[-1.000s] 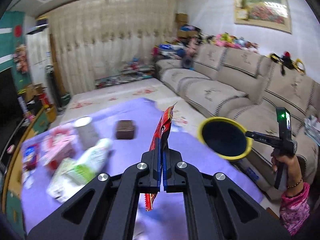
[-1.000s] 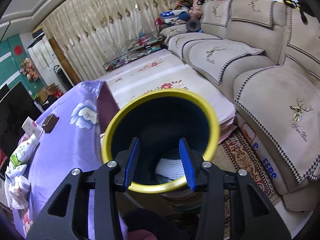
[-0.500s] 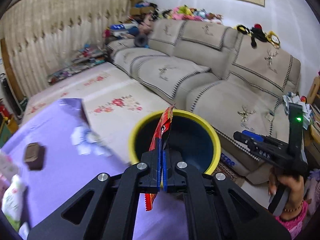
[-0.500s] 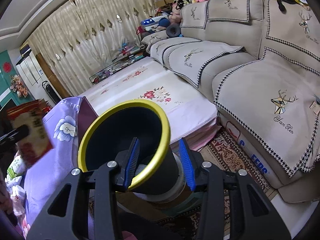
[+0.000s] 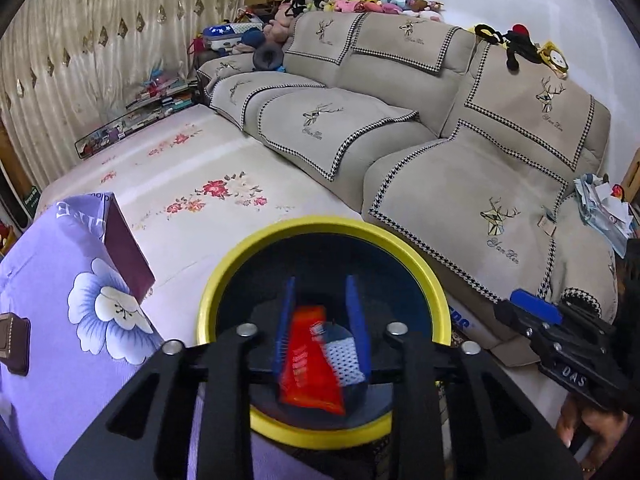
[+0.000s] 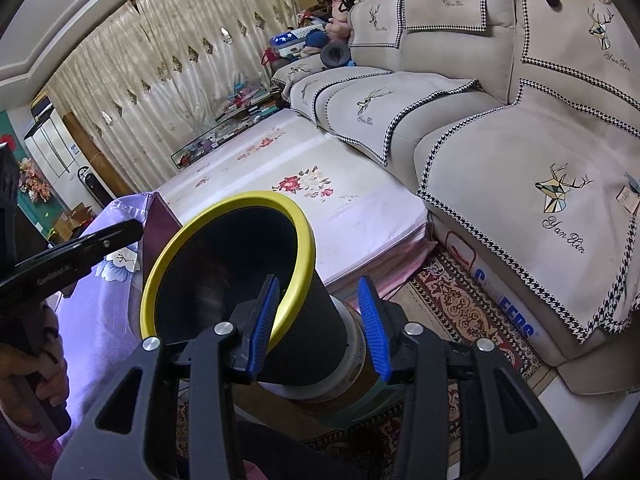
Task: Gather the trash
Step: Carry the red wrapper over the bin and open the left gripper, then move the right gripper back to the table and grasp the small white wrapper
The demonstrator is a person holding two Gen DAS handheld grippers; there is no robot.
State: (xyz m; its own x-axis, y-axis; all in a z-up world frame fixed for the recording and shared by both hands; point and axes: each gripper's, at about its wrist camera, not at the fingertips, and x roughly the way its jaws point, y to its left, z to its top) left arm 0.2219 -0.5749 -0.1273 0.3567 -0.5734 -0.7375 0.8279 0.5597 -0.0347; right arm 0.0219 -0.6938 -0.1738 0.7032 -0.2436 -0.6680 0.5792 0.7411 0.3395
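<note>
While the left claw (image 5: 320, 320) hangs wide open over the bin (image 5: 434, 300), the red wrapper (image 5: 310, 364) sits inside, gripped by nothing. The right claw (image 6: 316, 324), also open, straddles the rim (image 6: 306, 248) loosely, so the tilted bin could slip and spill.

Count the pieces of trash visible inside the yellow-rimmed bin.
2. A red wrapper lies in the bin, below the open left gripper, with a white mesh-patterned piece beside it on the right. More may be hidden under them.
</note>
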